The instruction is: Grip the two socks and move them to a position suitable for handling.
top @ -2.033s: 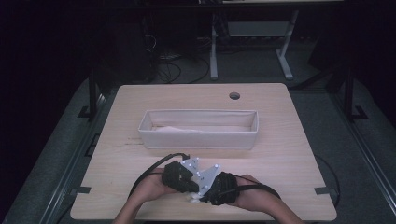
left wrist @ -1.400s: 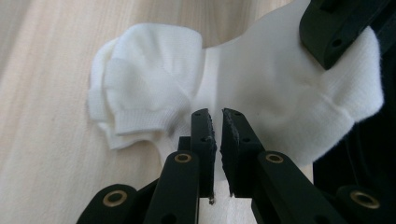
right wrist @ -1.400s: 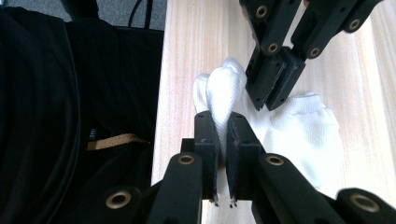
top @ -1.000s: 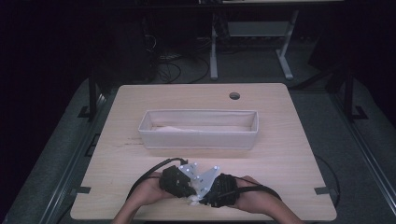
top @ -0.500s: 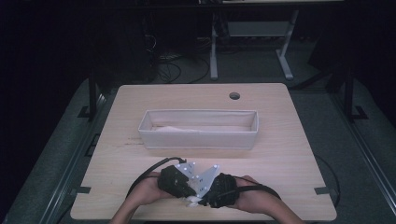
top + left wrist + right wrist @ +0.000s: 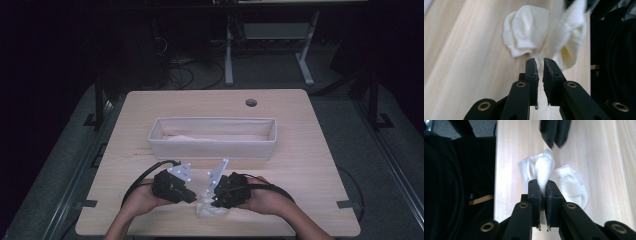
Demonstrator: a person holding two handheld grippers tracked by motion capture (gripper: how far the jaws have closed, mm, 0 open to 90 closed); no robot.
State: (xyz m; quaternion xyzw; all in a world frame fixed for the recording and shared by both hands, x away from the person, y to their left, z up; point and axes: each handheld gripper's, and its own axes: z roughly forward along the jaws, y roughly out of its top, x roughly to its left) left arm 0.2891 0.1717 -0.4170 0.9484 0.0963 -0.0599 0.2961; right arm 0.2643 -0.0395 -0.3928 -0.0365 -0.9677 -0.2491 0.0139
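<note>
Two grippers are working at the near edge of the table [image 6: 300,165], one in each hand, their tips meeting over one small white cloth item [image 6: 207,209], which looks like a baby mitten or sock, though I cannot tell which.

Nearest in the right gripper view, the right gripper [image 6: 543,183] is pinching a raised fold of the white cloth item [image 6: 544,170] between its two black jaws, which are pressed together on the fabric. The pinched fold is standing up and away from the tips; the rest of the cloth is lying on the wood just beyond and to both sides of the jaws, its long axis running roughly across the jaw line.

In the left gripper view, the left gripper [image 6: 540,62] is holding its two jaws nearly together with a narrow slit between them and nothing in that slit. The white cloth item [image 6: 529,32] is lying just past the tips, one rounded lobe ahead to the left, and a blurred strip is rising to the upper right.

Farther off, beyond both grippers in the high view, one long white fabric bin [image 6: 212,147] is standing crosswise on the table, well apart from the left gripper [image 6: 192,196] and the right gripper [image 6: 212,200]. One round hole [image 6: 251,102] is sitting in the tabletop beyond the bin.
</note>
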